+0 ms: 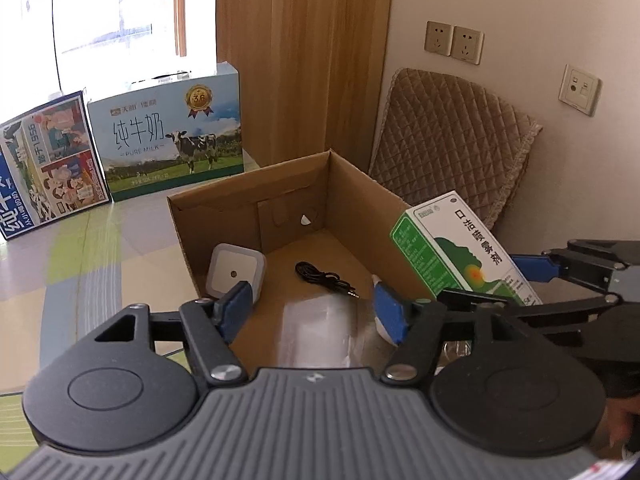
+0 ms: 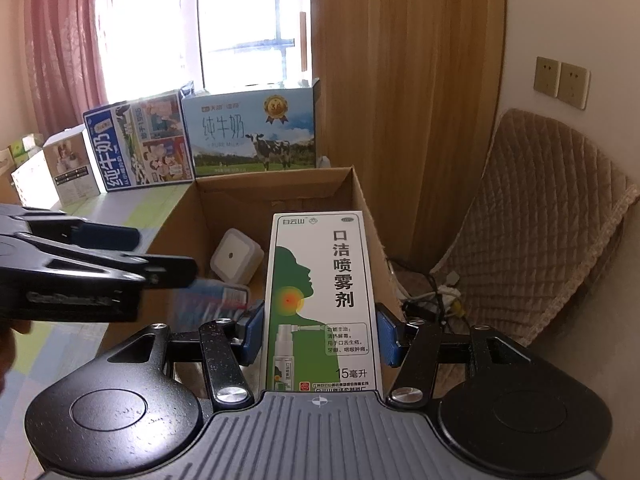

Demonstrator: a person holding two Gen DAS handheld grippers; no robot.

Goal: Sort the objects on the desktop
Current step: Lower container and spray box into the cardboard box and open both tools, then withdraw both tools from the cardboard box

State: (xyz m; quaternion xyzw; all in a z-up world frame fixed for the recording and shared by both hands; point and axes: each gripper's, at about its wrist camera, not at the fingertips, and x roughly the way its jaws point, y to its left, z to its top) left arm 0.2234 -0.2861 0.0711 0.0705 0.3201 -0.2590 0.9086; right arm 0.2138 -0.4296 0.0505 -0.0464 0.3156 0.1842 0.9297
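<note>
An open cardboard box (image 1: 352, 196) stands on the table. Inside lie a white square night light (image 1: 236, 274), a black audio cable (image 1: 324, 280) and a blurred clear-and-white object (image 1: 316, 332) that is below my left gripper. My left gripper (image 1: 314, 312) is open over the box's near side, with nothing between its blue pads. My right gripper (image 2: 320, 332) is shut on a green-and-white throat spray carton (image 2: 320, 300), held over the box's right wall (image 2: 366, 200). The carton also shows in the left wrist view (image 1: 460, 248).
Two milk cartons (image 1: 168, 132) (image 1: 48, 160) stand behind the box by the window. A quilted brown cushion (image 1: 452, 136) leans on the wall at right, under wall sockets (image 1: 454, 42). Small white boxes (image 2: 60, 168) sit far left. Cables (image 2: 436, 300) lie beside the box.
</note>
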